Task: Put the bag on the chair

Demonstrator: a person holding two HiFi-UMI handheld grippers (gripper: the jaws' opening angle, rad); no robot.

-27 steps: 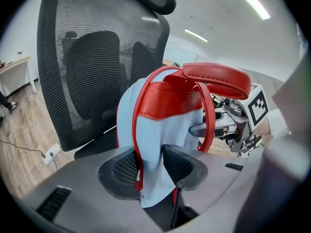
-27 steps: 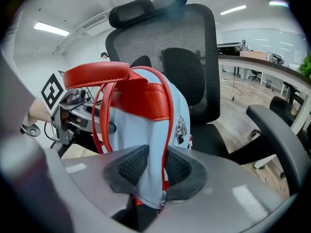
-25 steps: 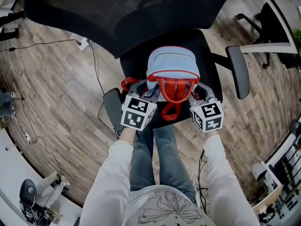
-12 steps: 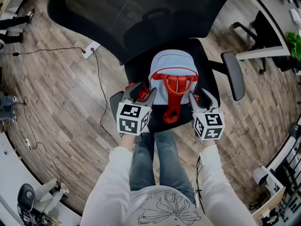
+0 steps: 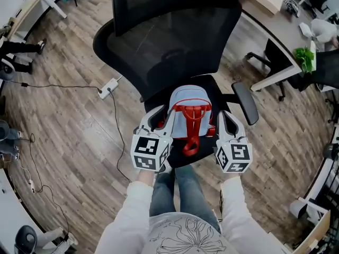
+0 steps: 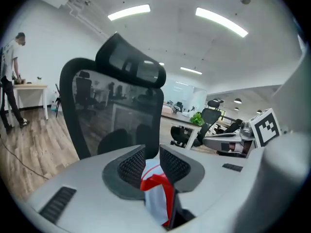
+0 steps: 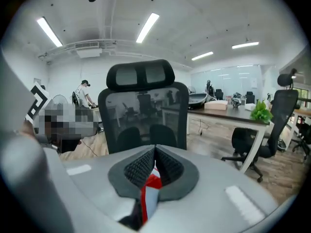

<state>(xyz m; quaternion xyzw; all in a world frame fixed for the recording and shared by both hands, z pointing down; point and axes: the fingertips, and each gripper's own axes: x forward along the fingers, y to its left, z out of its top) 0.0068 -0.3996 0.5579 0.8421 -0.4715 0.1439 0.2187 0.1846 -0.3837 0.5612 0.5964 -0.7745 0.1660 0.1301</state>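
A light blue bag (image 5: 189, 112) with red trim and red handles stands upright on the black office chair's seat (image 5: 216, 84), against the mesh backrest (image 5: 169, 41). My left gripper (image 5: 160, 121) is at the bag's left side and my right gripper (image 5: 228, 123) at its right side. In the left gripper view the jaws (image 6: 150, 166) are closing, with the bag's blue and red fabric (image 6: 156, 195) pinched between the pads. In the right gripper view the jaws (image 7: 154, 166) are shut on a thin fold of the bag (image 7: 149, 194).
The chair's right armrest (image 5: 244, 102) juts out beside my right gripper. A power strip (image 5: 110, 86) and its cable lie on the wood floor at the left. A desk, another chair (image 5: 275, 62) and a green plant (image 5: 303, 57) stand at the right. A person (image 6: 9, 81) stands far left.
The bag now rests lower on the seat and looks farther from the head camera. Both grippers spread off its sides, then came back in against them.
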